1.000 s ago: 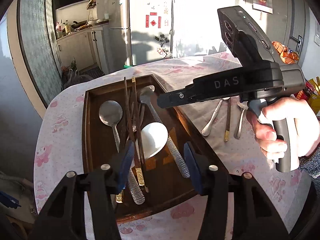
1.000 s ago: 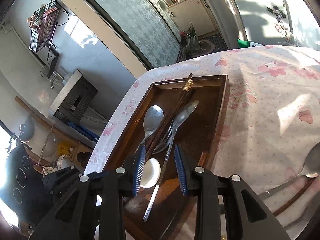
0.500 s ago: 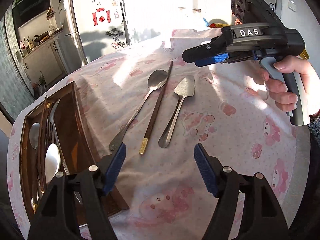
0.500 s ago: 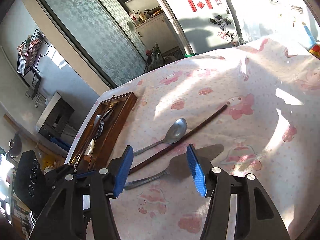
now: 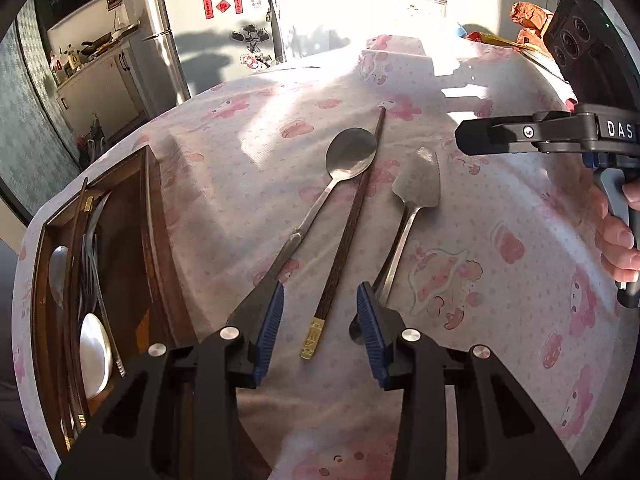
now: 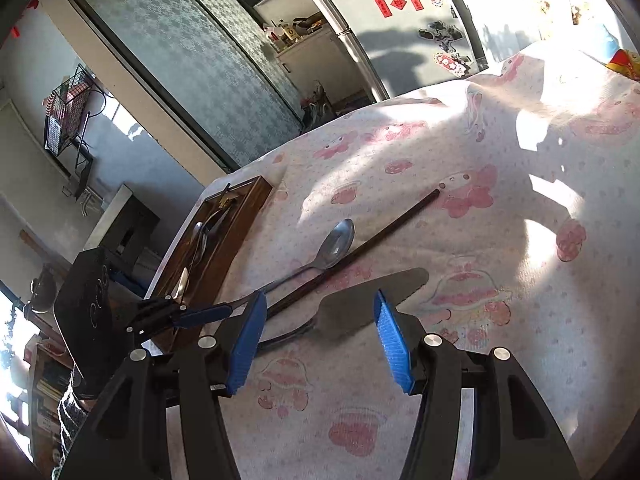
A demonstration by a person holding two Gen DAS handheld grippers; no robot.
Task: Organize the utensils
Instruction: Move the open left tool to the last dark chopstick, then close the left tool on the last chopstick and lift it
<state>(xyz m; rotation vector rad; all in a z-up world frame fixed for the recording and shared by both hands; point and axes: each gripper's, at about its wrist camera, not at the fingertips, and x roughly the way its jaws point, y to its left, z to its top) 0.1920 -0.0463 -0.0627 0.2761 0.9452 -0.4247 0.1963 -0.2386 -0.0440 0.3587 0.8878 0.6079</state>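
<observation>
Left tongs (image 5: 320, 322) closing around chopstick (image 5: 348, 232), not yet pinching. Right tongs (image 6: 318, 344) agape over server (image 6: 360, 304). Beyond, spoon (image 5: 348, 158) loose on cloth (image 5: 500, 320). Far left, tray (image 5: 154, 240) partly filled; three pieces left.

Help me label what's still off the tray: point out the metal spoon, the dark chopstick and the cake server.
metal spoon (image 5: 351, 154), left wrist view, on its bowl.
dark chopstick (image 5: 348, 236), left wrist view, on the middle of its shaft.
cake server (image 6: 372, 300), right wrist view, on its flat blade.
</observation>
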